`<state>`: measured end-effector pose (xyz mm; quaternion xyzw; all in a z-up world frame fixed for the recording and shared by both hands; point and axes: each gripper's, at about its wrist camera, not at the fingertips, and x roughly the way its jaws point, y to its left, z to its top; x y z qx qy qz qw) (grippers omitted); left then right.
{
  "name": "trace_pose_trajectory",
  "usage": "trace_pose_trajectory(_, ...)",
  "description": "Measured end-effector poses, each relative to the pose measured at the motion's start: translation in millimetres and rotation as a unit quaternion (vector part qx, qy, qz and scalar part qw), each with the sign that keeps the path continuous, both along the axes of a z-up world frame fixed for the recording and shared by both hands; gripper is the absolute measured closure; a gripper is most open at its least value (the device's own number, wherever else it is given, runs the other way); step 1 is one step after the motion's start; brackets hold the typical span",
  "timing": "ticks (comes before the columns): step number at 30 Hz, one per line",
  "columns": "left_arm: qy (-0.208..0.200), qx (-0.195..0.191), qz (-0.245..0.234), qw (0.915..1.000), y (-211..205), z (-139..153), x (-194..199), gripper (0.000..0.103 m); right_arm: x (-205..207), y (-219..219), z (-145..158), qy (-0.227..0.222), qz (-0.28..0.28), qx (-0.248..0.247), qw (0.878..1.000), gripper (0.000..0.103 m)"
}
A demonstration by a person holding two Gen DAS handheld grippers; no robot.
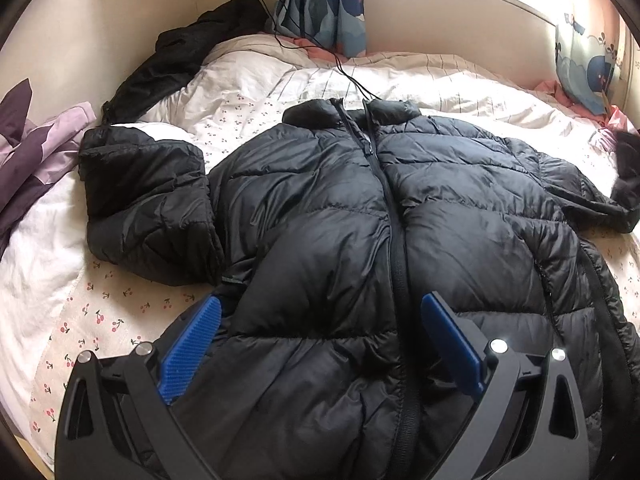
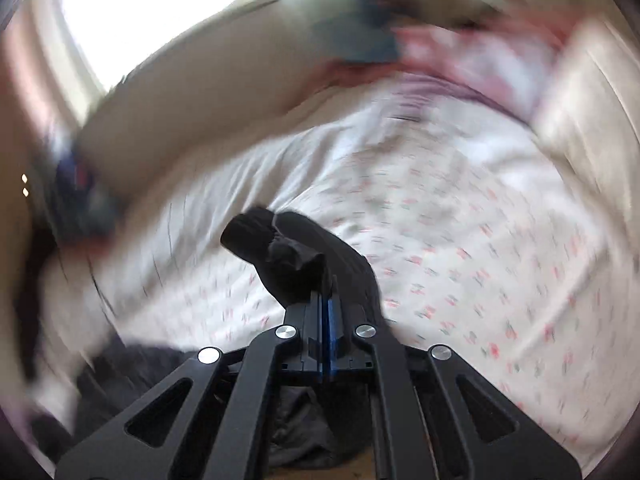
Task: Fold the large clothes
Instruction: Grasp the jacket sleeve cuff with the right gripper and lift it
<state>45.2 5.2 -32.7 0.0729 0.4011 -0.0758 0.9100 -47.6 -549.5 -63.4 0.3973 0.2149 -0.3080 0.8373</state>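
Observation:
A black puffer jacket [image 1: 360, 220] lies front up and zipped on the bed, collar toward the far side. Its left sleeve [image 1: 148, 204] lies folded up beside the body. My left gripper [image 1: 320, 320] is open, with blue pads [image 1: 192, 348] on either side of the jacket's lower hem area, just above it. My right gripper [image 2: 326, 300] is shut on the black cuff of the right sleeve [image 2: 276, 252] and holds it above the sheet; that view is motion-blurred. In the left wrist view the raised sleeve end [image 1: 626, 168] shows blurred at the right edge.
The bed has a white cherry-print sheet [image 1: 112, 312] and a rumpled duvet [image 1: 280, 76]. Another black garment [image 1: 176, 60] lies at the far left by the wall. Purple cloth [image 1: 32, 148] lies at the left edge. A black cable [image 1: 304, 36] runs from a wall socket. Blue-patterned curtains [image 1: 324, 4] hang behind.

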Motion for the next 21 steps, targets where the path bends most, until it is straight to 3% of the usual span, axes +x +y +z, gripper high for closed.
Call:
trace_pose_trajectory(2, 0.001, 0.0, -0.001, 1.0, -1, 0, 0, 0.007, -41, -16, -19, -0.032, -0.023, 0.047, 0.998, 0.095)
trace_pose_trajectory(4, 0.002, 0.002, -0.001, 1.0, -2, -1, 0, 0.007, -75, -33, -52, -0.066, -0.024, 0.13, 0.989, 0.073)
trace_pose_trajectory(5, 0.001, 0.002, -0.001, 1.0, -2, -1, -1, 0.007, -84, -35, -59, -0.077, -0.03, 0.149, 0.985, 0.048)
trace_pose_trajectory(6, -0.001, 0.004, 0.0, 1.0, -2, -1, -1, 0.007, -92, -39, -70, -0.102, -0.03, 0.172, 0.979, 0.038)
trace_pose_trajectory(13, -0.014, 0.007, 0.009, 0.9998, 0, 2, 0, 0.007, -81, -60, -92, -0.118, -0.03, 0.188, 0.974, 0.031)
trace_pose_trajectory(14, -0.015, 0.007, 0.01, 0.9998, 0, 2, 0, 0.007, -77, -62, -98, -0.115, -0.027, 0.183, 0.976, 0.032)
trace_pose_trajectory(16, -0.018, 0.009, 0.011, 0.9997, 0, 2, -1, 0.007, -67, -67, -100, -0.09, -0.028, 0.16, 0.983, 0.063)
trace_pose_trajectory(17, -0.02, 0.009, 0.011, 0.9997, 0, 2, -1, 0.007, -61, -71, -100, -0.059, -0.044, 0.151, 0.986, 0.1)
trace_pose_trajectory(19, -0.028, 0.007, 0.011, 0.9995, 0, 5, -3, 0.007, -44, -78, -84, -0.044, -0.043, 0.128, 0.99, 0.101)
trace_pose_trajectory(21, -0.045, 0.0, 0.016, 0.9989, 2, 9, -6, 0.007, -32, -77, -49, -0.07, -0.028, 0.086, 0.993, 0.101)
